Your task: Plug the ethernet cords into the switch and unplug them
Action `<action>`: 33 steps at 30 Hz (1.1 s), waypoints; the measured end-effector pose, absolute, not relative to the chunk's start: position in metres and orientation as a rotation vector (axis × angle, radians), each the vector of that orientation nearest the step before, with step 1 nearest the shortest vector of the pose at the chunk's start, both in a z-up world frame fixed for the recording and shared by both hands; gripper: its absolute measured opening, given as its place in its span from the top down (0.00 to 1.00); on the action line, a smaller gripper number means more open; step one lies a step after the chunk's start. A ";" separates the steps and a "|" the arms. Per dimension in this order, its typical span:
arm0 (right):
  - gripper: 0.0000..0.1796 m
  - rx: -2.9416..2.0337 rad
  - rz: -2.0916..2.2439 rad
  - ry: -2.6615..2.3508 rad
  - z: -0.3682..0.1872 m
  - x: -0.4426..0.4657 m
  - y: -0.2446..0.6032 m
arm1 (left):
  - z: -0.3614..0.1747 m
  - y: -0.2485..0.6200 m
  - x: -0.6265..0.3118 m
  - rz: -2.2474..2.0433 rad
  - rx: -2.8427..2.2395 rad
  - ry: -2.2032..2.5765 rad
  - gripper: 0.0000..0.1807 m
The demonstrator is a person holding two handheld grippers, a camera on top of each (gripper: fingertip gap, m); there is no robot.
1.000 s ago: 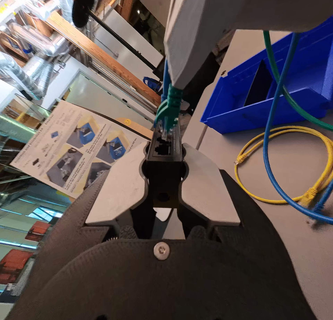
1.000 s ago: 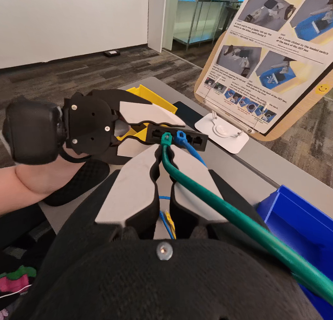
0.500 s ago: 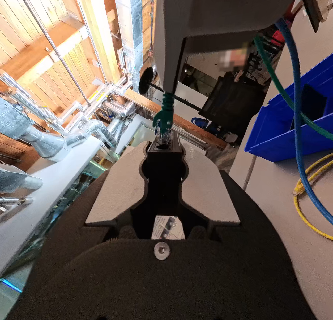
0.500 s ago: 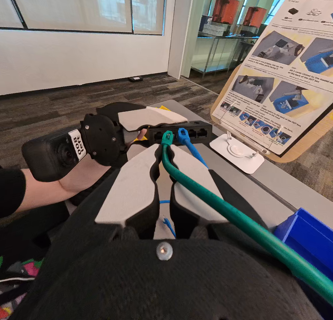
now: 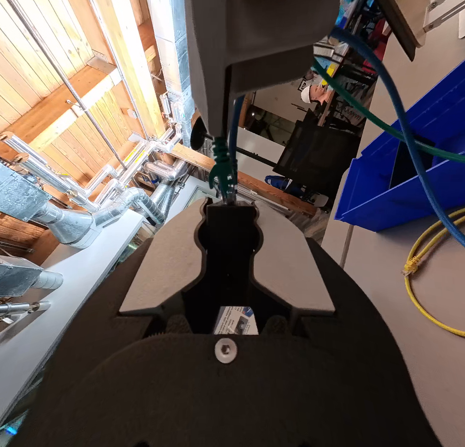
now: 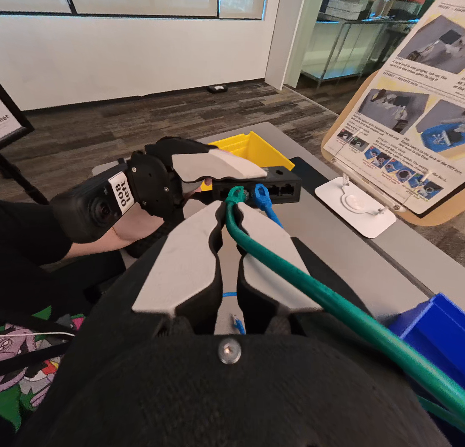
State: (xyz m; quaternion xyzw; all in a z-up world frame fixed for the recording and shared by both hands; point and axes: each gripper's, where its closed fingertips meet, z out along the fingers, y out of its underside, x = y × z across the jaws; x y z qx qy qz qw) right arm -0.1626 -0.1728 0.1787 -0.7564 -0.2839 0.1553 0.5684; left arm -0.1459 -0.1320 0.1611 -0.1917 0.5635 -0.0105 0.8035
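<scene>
The right tool (image 6: 230,207) pinches the green ethernet cord (image 6: 289,264) just behind its plug, at a port of the black rectangular plastic switch (image 6: 284,186). The left tool (image 5: 230,208) clamps that switch above the grey tabletop (image 6: 327,238); a blue cord (image 6: 263,198) sits plugged beside.

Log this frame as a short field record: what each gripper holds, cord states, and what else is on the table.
left gripper: shut on the black switch
right gripper: shut on the green cord, plug at a switch port; seating unclear
blue cord: plugged into the switch
yellow cord: loose on the table
bins: blue bin, yellow bin
instruction board: upright on a stand
</scene>
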 end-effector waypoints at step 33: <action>0.97 -1.416 0.557 -0.824 0.179 -0.153 -0.196 | 0.170 -0.171 -0.154 0.000 -0.246 1.171 0.85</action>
